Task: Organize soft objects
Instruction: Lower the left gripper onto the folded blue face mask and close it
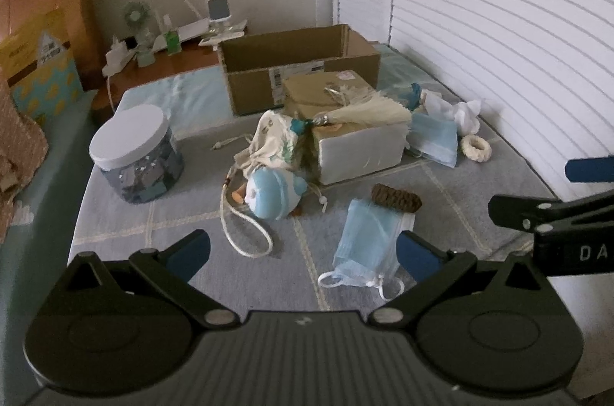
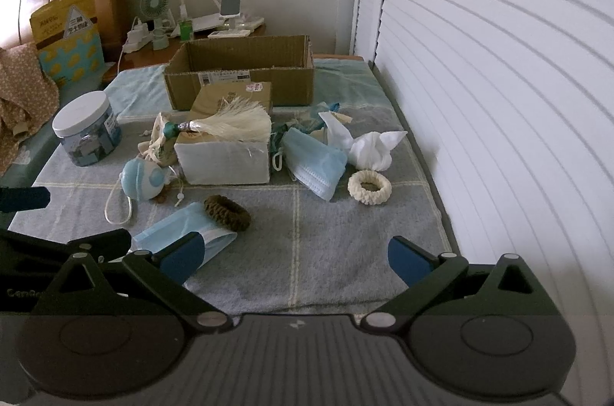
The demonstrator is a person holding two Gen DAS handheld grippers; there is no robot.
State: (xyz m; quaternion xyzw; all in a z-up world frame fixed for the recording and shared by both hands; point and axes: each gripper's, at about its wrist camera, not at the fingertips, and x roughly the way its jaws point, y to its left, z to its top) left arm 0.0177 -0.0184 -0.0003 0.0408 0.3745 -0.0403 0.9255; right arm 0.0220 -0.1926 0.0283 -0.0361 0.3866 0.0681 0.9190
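Left wrist view: the left gripper (image 1: 303, 254), spread wide and empty, hovers over the bed (image 1: 453, 191); a mask (image 1: 364, 245) lies at its 1 o'clock, long axis pointing toward 12.

Right wrist view: the right gripper (image 2: 295, 258), also released, has that mask (image 2: 180, 233) at 10 o'clock; left looks nearer.

Face mask piles: two (image 2: 318, 160) (image 2: 184, 233). Scrunchies: two (image 2: 369, 187) (image 2: 227, 211). Boxes: two (image 2: 241, 68) (image 2: 226, 152). Jar: one (image 2: 86, 129). Plush: one (image 2: 142, 179).
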